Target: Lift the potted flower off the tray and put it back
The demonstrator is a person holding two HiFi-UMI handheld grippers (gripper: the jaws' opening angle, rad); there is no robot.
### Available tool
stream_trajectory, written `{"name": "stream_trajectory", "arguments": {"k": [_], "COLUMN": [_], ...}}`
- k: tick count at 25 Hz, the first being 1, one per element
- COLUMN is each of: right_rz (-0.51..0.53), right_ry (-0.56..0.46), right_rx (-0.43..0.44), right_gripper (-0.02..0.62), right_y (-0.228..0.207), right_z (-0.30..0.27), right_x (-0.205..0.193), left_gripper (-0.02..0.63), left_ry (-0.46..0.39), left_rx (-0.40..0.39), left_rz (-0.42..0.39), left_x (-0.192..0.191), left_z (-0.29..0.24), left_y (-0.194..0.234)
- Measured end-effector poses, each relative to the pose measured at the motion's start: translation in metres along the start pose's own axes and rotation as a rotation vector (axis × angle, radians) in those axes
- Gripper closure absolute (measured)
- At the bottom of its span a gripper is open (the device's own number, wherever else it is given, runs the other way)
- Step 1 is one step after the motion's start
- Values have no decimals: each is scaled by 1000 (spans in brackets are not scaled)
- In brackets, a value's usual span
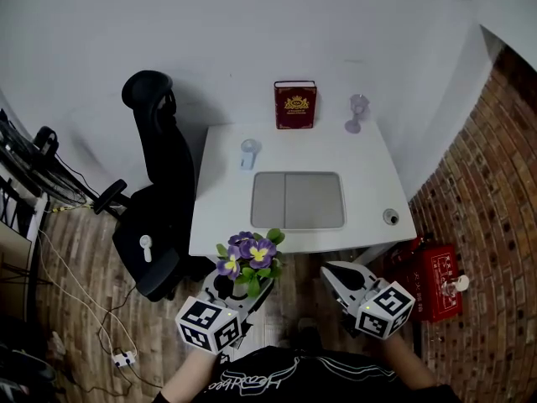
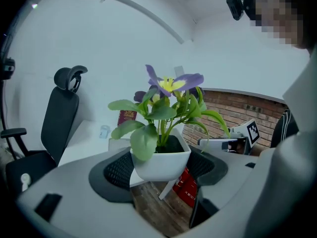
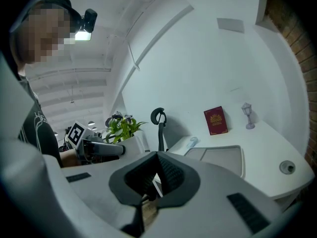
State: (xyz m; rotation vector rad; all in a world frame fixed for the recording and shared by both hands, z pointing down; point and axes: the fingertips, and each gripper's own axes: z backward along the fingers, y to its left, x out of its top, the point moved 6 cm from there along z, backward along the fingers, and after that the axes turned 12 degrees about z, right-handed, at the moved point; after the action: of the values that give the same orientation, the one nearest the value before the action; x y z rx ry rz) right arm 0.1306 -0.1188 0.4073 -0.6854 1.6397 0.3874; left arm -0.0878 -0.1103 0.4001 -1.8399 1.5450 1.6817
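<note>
The potted flower [image 1: 248, 259], purple blooms in a small white pot [image 2: 161, 162], hangs in the air in front of the table's near edge, over the wooden floor. My left gripper [image 2: 161, 168] is shut on the pot, with one dark pad pressed against each side. The grey tray [image 1: 298, 200] lies bare in the middle of the white table [image 1: 226, 217], beyond the plant. My right gripper [image 1: 337, 274] hovers to the right of the plant at about the same height. In the right gripper view, the right gripper [image 3: 157, 175] is shut with nothing in its pads.
A black office chair [image 1: 155, 191] stands left of the table. At the table's back stand a red book [image 1: 295, 105] and a small lilac lamp figurine [image 1: 357, 112]. A small pale-blue object [image 1: 248, 153] and a round knob [image 1: 391, 217] lie near the tray. A red case [image 1: 432, 280] sits by the brick wall.
</note>
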Motion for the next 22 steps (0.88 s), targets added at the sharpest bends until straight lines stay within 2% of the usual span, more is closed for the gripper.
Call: {"name": "stream_trajectory", "arguments": {"k": [12, 16, 22], "right_rz": [2, 11, 36], "right_ry": [-6, -15, -26], "right_rx": [3, 5, 4], "right_gripper": [592, 593, 592], "right_y": [-42, -63, -95], "right_z": [-10, -15, -23], "right_x": [12, 18, 28], "left_gripper": [258, 258, 258], "left_ry": [-26, -33, -43], "left_rx": [6, 39, 93], "left_rz": [-63, -101, -110], "left_x": [26, 35, 46], "left_z": [-49, -75, -114], "left_y": [-2, 4, 25]}}
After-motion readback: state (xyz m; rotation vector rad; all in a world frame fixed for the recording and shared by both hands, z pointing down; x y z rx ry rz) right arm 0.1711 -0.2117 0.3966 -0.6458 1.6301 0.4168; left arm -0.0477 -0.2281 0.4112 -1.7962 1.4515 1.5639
